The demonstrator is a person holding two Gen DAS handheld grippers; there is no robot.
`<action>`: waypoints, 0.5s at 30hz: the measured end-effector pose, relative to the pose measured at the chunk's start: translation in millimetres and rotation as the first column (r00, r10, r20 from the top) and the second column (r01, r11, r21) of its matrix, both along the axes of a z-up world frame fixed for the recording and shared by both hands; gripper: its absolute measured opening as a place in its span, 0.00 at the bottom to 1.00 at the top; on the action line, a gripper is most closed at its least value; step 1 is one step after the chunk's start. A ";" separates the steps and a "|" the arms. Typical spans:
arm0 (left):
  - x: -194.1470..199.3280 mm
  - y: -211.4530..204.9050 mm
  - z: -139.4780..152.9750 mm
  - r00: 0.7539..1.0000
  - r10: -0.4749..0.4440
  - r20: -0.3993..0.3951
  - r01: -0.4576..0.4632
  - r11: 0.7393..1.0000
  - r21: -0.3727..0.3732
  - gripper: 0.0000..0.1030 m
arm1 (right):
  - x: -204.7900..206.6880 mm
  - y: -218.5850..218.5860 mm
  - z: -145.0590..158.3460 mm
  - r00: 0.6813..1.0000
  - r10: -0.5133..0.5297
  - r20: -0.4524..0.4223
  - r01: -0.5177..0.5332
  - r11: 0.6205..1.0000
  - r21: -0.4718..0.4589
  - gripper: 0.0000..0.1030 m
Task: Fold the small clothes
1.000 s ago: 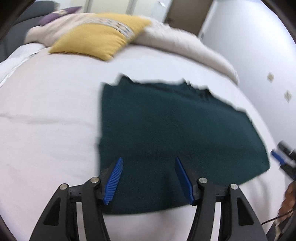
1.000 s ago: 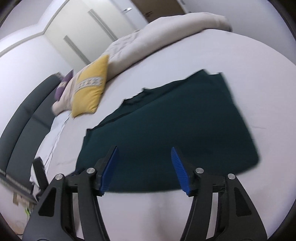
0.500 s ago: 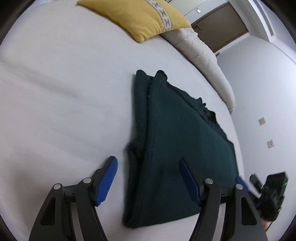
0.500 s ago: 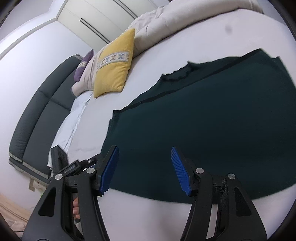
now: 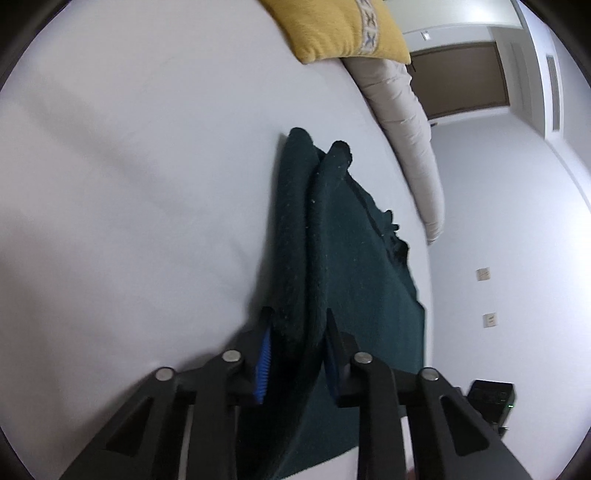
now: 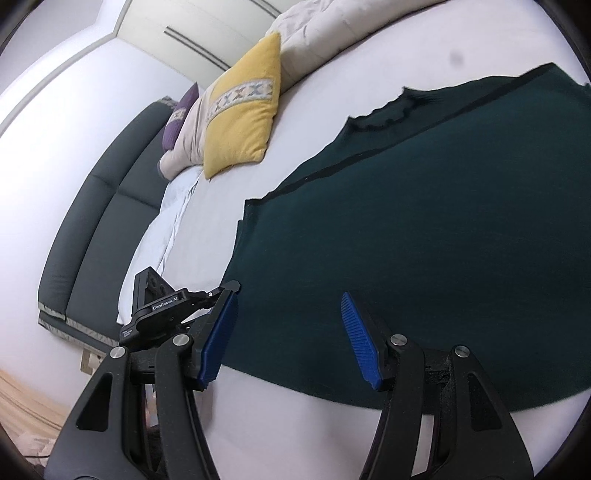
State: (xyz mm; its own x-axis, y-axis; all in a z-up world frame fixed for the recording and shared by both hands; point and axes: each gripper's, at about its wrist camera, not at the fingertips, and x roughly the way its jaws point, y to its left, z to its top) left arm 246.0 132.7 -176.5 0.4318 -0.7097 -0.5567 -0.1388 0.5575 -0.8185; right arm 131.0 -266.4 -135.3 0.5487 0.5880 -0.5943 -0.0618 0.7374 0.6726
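A dark green knitted garment (image 6: 424,236) lies spread flat on the white bed (image 6: 325,107). In the left wrist view my left gripper (image 5: 297,332) is shut on the folded left edge of the garment (image 5: 332,258), where two thick layers bunch up between the blue pads (image 5: 264,365). My right gripper (image 6: 290,332) is open, its blue pads (image 6: 218,339) wide apart just above the garment's near hem, touching nothing. The left gripper's body (image 6: 166,314) shows in the right wrist view at the garment's left corner.
A yellow cushion (image 6: 243,110), a purple one (image 6: 177,122) and a beige duvet (image 6: 332,33) lie at the head of the bed. A dark grey headboard (image 6: 96,221) stands at the left. A wall and a brown door (image 5: 461,77) lie beyond the bed.
My left gripper has dropped to the garment's left edge and shut on its bunched layers. My right gripper has come lower toward the near hem, still open.
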 end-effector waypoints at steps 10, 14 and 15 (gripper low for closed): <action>-2.8 -5.3 11.8 0.998 0.006 0.058 -0.009 0.998 0.055 0.20 | 48.1 42.5 -12.7 0.996 0.072 -0.047 -0.071 0.997 0.003 0.54; -2.9 -4.5 13.3 0.998 0.000 0.064 -0.005 0.997 0.078 0.19 | 76.6 59.9 -44.2 0.986 0.100 -0.136 -0.106 0.993 -0.042 0.53; -3.7 -6.3 15.4 0.998 -0.004 0.068 -0.003 0.996 0.094 0.18 | 78.6 59.8 -46.9 0.988 0.103 -0.116 -0.107 0.994 -0.034 0.53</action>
State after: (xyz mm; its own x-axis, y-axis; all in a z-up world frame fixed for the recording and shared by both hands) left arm 242.3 126.4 -161.1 0.4704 -0.6559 -0.5903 -0.0844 0.6324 -0.7700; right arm 209.6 -206.6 -182.2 0.4125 0.6130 -0.6738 -0.0648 0.7576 0.6495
